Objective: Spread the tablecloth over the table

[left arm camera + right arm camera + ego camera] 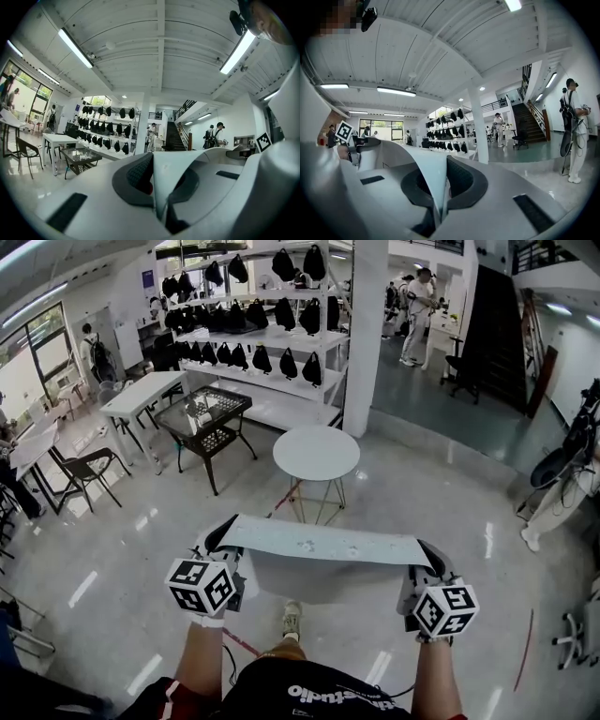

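A pale tablecloth point(323, 545) hangs stretched between my two grippers, its top edge taut and the rest drooping below. My left gripper point(221, 536) is shut on the cloth's left corner, and in the left gripper view the fabric point(180, 171) rises from between the closed jaws point(157, 190). At the other end my right gripper point(425, 557) is shut on the right corner, with the cloth point(425, 171) pinched at its jaws point(440, 190). A small round white table point(316, 452) stands on the floor just beyond the cloth.
A black glass-top table point(203, 418) and a long white table point(141, 395) stand to the left, with a dark chair point(89, 468). Shelves of black bags point(262, 334) and a white pillar point(366, 334) are behind. People stand at the back point(417, 296) and far right point(562, 493).
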The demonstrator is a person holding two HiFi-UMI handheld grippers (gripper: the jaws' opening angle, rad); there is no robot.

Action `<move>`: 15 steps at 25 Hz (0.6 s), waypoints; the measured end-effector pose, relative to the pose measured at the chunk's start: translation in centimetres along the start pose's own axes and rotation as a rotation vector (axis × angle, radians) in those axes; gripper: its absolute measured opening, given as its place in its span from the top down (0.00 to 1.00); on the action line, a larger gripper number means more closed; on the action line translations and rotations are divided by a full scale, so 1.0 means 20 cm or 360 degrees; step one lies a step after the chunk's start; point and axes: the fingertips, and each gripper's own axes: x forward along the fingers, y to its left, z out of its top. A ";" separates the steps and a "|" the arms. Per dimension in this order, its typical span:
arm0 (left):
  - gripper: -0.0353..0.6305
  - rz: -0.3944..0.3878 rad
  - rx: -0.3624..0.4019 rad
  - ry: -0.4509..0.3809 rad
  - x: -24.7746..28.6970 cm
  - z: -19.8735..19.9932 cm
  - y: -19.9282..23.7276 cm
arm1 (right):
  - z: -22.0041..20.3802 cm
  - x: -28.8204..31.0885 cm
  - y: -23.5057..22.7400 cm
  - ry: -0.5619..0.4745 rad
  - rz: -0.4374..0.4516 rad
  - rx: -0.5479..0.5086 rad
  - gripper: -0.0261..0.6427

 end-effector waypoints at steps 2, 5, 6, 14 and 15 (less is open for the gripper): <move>0.92 0.0002 -0.0004 0.0001 0.03 0.00 0.01 | -0.01 0.03 -0.01 0.0012 0.0001 0.0000 0.92; 0.92 0.0012 -0.0006 -0.0007 0.07 0.00 0.04 | 0.00 0.08 -0.02 0.0017 0.0009 -0.0002 0.92; 0.92 0.0013 -0.0008 -0.0008 0.08 0.01 0.04 | 0.00 0.09 -0.02 0.0018 0.0011 -0.0005 0.92; 0.92 0.0007 -0.0021 0.0000 0.21 0.01 0.10 | 0.02 0.21 -0.06 0.0016 0.0012 0.0003 0.92; 0.92 0.0006 -0.0021 -0.0001 0.24 0.01 0.11 | 0.01 0.23 -0.07 0.0016 0.0011 0.0003 0.92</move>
